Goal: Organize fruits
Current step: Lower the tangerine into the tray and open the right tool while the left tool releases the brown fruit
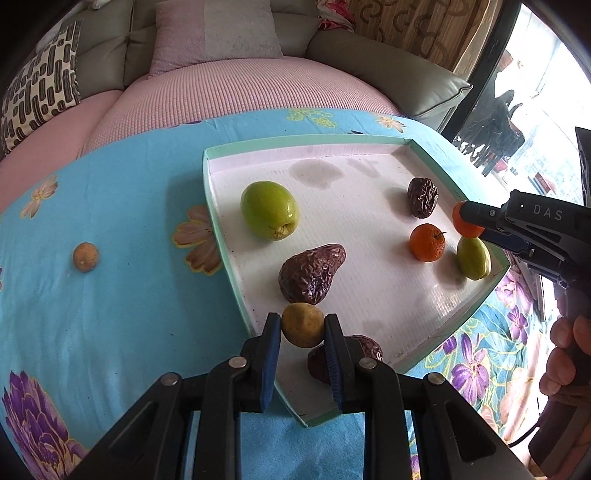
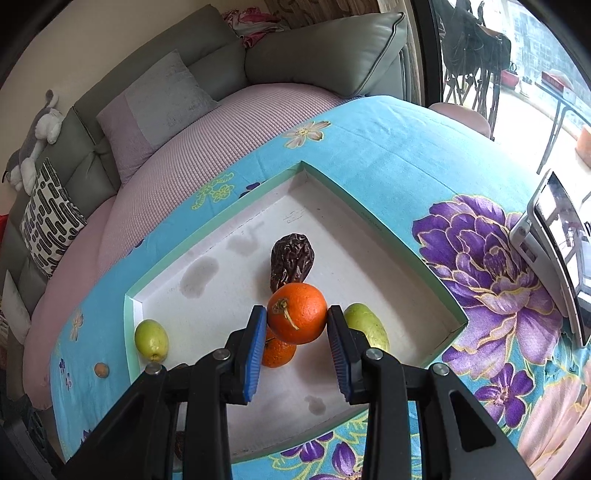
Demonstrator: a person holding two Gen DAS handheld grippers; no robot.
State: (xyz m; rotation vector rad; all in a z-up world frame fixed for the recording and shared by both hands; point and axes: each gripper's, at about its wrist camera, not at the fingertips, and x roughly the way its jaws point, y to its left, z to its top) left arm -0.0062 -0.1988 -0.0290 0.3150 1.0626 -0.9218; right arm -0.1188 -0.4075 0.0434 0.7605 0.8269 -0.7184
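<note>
A shallow white tray [image 1: 332,173] with a green rim lies on a blue flowered cloth. In it lie a large green fruit [image 1: 269,209], several wrinkled brown dates [image 1: 312,275], a small orange [image 1: 427,242] and a small green fruit [image 1: 474,257]. My left gripper [image 1: 303,328] is shut on a small yellow-brown fruit [image 1: 303,325] above the tray's near edge. My right gripper [image 2: 297,325] is shut on an orange [image 2: 297,313] above the tray [image 2: 369,266], over another orange [image 2: 279,352], with a date [image 2: 291,260] behind and a green fruit [image 2: 367,326] to its right.
A small tan round fruit [image 1: 85,257] lies on the cloth left of the tray; it also shows in the right wrist view [image 2: 101,369]. A sofa with cushions [image 1: 218,33] stands behind. A tablet-like device [image 2: 554,251] stands at the right. A green fruit [image 2: 151,339] lies at the tray's left corner.
</note>
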